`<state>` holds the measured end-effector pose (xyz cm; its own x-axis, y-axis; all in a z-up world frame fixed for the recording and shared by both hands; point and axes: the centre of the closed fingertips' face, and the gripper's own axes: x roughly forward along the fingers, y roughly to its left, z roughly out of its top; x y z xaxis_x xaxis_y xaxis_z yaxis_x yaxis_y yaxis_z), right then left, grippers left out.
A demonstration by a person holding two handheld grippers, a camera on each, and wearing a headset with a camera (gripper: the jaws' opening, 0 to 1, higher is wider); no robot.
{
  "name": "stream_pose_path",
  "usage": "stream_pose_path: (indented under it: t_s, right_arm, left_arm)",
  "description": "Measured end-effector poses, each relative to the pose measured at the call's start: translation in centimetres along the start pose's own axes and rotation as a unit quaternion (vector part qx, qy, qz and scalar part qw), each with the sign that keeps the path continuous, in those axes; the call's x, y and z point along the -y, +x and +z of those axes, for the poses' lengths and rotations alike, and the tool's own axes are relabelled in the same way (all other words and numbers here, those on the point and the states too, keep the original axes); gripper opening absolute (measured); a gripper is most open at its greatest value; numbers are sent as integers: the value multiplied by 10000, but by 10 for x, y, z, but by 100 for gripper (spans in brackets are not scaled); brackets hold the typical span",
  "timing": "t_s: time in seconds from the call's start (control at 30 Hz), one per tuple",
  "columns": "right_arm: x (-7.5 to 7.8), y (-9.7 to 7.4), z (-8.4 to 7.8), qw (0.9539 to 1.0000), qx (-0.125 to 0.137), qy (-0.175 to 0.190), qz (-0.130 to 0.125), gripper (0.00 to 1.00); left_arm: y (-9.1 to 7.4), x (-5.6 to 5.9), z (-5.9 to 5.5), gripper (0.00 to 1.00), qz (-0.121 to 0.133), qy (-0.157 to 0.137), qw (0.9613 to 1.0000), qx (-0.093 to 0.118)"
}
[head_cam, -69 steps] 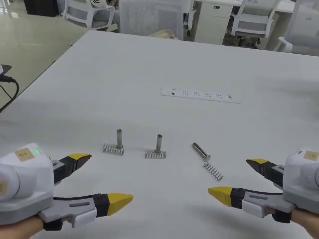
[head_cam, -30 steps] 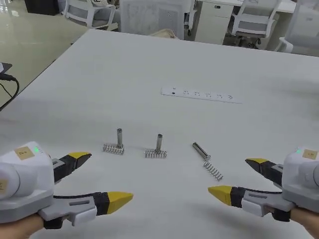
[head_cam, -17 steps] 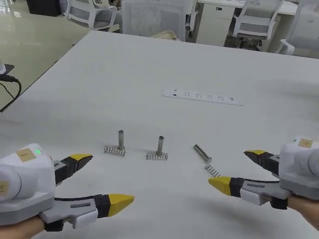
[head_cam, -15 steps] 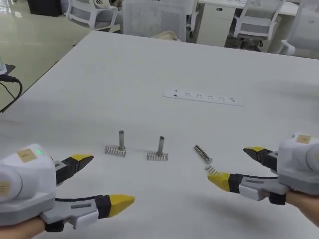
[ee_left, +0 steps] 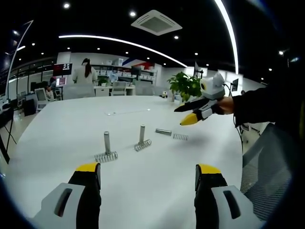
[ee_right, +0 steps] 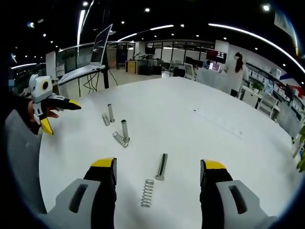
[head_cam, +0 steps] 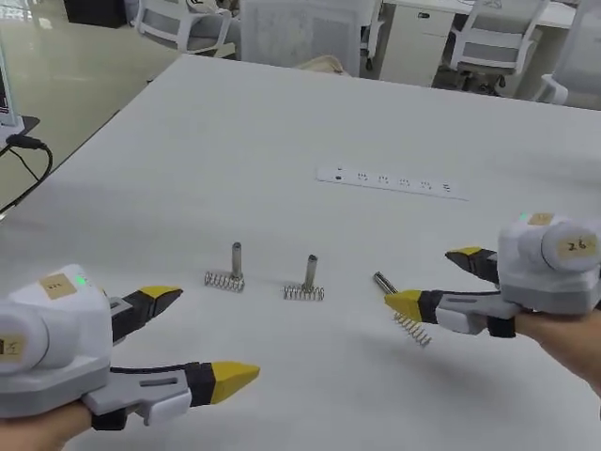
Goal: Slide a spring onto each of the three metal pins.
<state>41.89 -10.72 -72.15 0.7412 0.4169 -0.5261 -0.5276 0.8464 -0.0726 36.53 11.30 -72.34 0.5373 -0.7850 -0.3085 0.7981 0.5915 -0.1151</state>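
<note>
Change: the right gripper (head_cam: 434,278) has come forward and left from the near right. Its near jaw tip now hangs over the near end of the lying pin (head_cam: 384,283). The left gripper (head_cam: 202,336) has stayed at the near left.
Claws: both stand wide apart and hold nothing.
Pins: the left pin (head_cam: 237,258) and the middle pin (head_cam: 311,271) stand upright. The third lies flat to their right.
Springs: the left spring (head_cam: 223,280) and the middle spring (head_cam: 303,294) each lie at the foot of an upright pin, beside it and not on it. The right spring (head_cam: 413,329) lies just near of the lying pin's end, roughly in line with it. In the right gripper view, that pin and spring lie between the spread jaws.
Stage: by the look of it, no spring is threaded yet.
Risk: the lying pin is round and would likely roll if a jaw tip nudges it. The thin spring may squash, or flick away, under a hard or off-centre pinch. A wide sweep to the left could topple the middle pin.
Room: the table (head_cam: 282,122) is bare around the work and its edges are well apart from it. The power strip (head_cam: 390,181) lies well off on the far side.
</note>
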Motion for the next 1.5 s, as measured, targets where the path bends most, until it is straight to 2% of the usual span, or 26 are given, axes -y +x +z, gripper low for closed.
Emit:
stream_pose_path:
  t_s: [0.4,0.73,1.5]
  right_arm:
    - [13,25,2,9994,-326,23,-66,62]
    - [17,40,-3,9981,-606,111,-88,53]
    - [10,57,-17,9908,-1346,130,-91,26]
  left_arm:
    - [0,0,-1,78,14,-14,10000,3]
    - [0,0,-1,78,31,-35,10000,3]
    - [2,-2,-3,77,10,-100,9999,14]
